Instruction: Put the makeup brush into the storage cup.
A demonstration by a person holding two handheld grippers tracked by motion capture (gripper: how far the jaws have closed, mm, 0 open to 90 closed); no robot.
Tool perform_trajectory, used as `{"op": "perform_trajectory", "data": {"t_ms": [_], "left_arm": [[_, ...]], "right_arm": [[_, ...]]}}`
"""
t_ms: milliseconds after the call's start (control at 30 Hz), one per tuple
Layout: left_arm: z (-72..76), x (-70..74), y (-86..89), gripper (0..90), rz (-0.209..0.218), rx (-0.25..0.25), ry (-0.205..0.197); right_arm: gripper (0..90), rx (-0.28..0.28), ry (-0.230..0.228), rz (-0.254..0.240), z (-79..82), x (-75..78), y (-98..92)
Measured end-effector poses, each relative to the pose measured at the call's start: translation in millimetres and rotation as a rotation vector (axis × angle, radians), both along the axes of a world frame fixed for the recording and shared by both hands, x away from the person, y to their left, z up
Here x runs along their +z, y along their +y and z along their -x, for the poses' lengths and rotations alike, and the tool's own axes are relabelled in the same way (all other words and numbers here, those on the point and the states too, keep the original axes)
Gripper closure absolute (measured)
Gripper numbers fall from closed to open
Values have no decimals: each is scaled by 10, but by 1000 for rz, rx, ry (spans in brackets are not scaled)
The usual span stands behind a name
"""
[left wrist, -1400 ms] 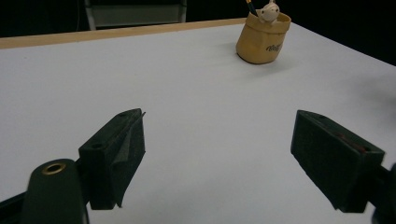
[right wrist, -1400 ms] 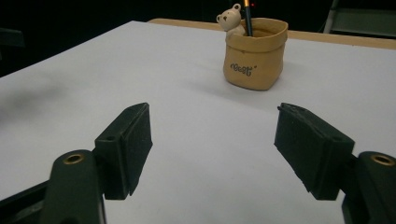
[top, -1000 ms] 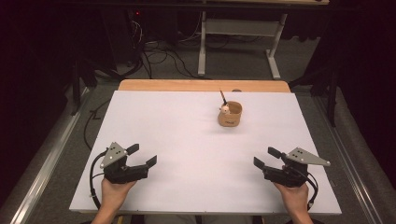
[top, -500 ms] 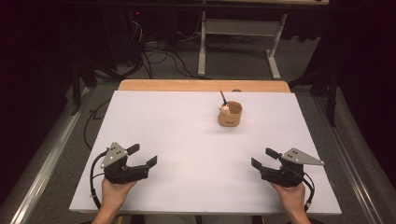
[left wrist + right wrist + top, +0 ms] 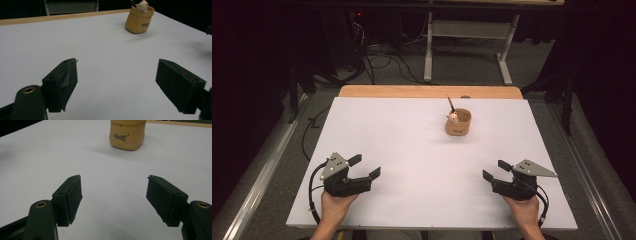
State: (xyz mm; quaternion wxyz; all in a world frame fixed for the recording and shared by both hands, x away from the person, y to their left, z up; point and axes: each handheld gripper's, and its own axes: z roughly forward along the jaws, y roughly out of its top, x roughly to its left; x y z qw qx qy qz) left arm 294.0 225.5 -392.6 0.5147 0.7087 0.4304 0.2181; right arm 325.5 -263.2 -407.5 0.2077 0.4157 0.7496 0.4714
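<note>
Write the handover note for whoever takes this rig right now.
Left tool: open, empty, low over the near left of the white table.
Right tool: open, empty, near right, facing the cup.
Tan cup: upright at the far middle-right, a small figurine and a dark stick in it.
Done: nothing gripped so far.
Left: reach the cup; the right tool looks closer.

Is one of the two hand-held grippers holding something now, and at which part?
Nothing is held. The left hand-held gripper and right hand-held gripper are both open, apart from the tan cup.
</note>
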Motion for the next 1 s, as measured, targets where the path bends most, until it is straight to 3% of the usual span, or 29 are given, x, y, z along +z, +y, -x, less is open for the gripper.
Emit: {"op": "perform_trajectory", "data": {"t_ms": [1000], "left_arm": [[-25,-8,8,180,-6,6,6]], "right_arm": [[305,-21,20,-19,-28,-70,-32]]}}
